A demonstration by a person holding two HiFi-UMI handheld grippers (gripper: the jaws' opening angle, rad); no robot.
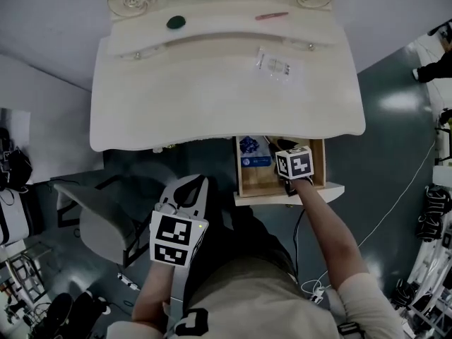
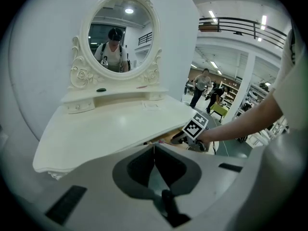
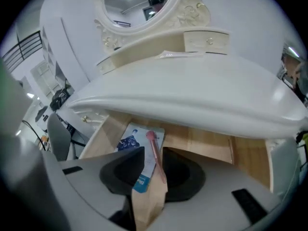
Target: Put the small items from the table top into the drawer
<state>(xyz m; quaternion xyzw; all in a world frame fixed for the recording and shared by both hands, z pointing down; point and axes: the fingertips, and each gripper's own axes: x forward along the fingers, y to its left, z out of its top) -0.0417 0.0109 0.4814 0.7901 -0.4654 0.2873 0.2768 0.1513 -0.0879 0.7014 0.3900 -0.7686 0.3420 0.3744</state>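
Right now the person is at the drop-off part of the job. The right gripper (image 3: 154, 153) points down into the open drawer (image 3: 207, 146), which sticks out from under the counter (image 1: 212, 97). Its jaws are spread apart. A pink stick (image 3: 153, 141) with a round end lies in the gap between them. The stick rests on a blue card (image 3: 132, 141) on the drawer floor. The pads do not look like they are squeezing it, so I think the stick is let go and this item is done.

The left gripper (image 2: 154, 150) hangs back near the person's body, away from the counter. Its jaws are pressed together with nothing in them.

More small things are left to put away. A clear packet (image 1: 274, 64) lies flat on the counter, toward the right side. A green thing (image 1: 176, 22) and a second pink stick (image 1: 271, 15) sit on the little shelf (image 1: 212, 34) under the mirror, well apart from each other.

Next, I think the right gripper needs to lift straight up out of the drawer so it does not bump the stick or the counter edge above it. Then it should go to the clear packet, which is nearest. That packet is flat and thin, so the jaws will have to come down low and pinch an edge with care. The drawer should stay open for it.
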